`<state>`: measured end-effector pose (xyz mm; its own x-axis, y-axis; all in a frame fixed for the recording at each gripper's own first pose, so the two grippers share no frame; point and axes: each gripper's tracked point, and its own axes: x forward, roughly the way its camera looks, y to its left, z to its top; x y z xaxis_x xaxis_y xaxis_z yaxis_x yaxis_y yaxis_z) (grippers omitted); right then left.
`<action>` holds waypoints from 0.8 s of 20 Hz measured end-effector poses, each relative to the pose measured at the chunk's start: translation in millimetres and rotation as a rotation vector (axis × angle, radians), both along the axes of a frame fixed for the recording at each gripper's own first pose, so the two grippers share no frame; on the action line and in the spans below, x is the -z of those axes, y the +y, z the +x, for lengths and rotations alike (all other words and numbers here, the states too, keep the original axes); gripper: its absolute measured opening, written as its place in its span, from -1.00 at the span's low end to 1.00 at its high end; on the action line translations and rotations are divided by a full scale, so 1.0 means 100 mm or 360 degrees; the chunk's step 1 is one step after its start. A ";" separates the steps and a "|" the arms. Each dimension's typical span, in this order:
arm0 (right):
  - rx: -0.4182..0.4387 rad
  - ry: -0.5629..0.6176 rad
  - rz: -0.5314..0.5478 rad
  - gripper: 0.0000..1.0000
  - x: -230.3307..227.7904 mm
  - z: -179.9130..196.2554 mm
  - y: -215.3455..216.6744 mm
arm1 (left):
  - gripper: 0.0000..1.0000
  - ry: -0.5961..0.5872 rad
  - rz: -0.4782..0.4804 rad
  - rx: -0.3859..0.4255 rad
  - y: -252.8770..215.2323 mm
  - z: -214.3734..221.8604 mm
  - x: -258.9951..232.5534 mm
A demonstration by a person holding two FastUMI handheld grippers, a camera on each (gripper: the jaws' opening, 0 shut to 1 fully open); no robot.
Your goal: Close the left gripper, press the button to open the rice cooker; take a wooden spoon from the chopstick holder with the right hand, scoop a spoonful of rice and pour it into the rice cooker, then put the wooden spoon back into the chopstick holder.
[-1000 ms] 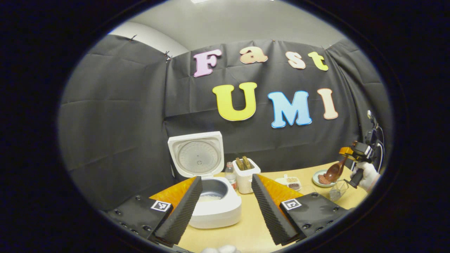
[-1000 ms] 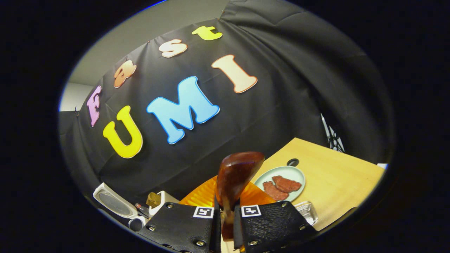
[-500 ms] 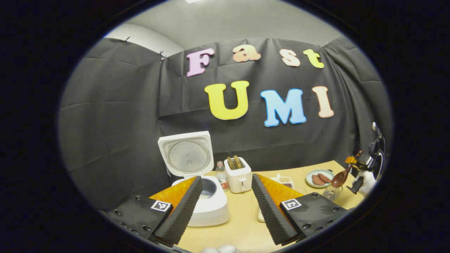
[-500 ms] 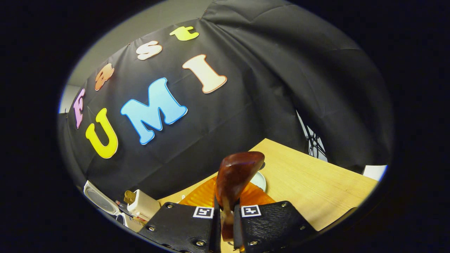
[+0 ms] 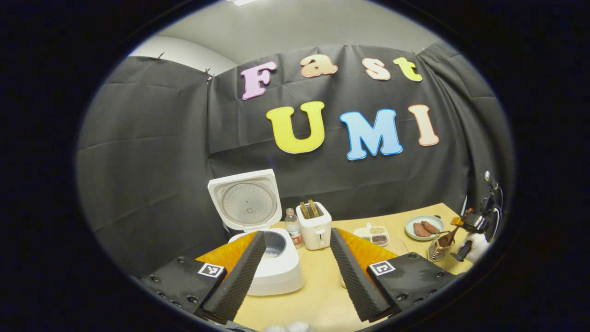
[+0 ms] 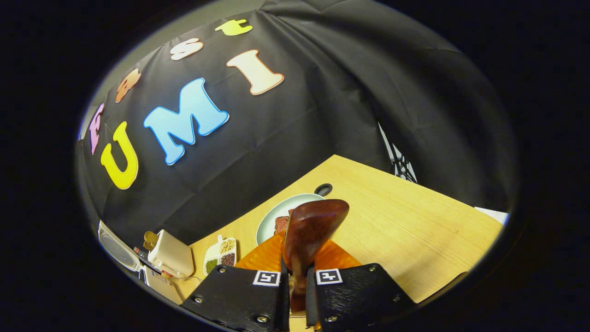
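One rice cooker (image 5: 272, 258) stands open on the table's (image 6: 415, 230) left, bulky and stable. Far right, the mesh chopstick holder (image 5: 438, 250) looks light and tippable. Right gripper (image 6: 297, 295) clamps the wooden spoon (image 6: 309, 230) low on its handle: stiff, light, glossy, possibly slippery. Left gripper (image 5: 295, 276) hovers spread wide, empty.

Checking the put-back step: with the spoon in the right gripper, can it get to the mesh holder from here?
Probably yes. In the left gripper view the right gripper holds the wooden spoon right at the mesh holder, with nothing between them.
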<state>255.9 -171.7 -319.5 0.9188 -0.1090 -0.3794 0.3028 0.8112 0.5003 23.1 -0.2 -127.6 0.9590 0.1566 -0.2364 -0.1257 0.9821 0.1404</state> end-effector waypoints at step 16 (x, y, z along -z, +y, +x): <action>0.0107 -0.0057 -0.0326 0.95 -0.59 -0.49 -0.35 | 0.97 -0.0045 0.0006 0.0025 0.08 0.09 -0.10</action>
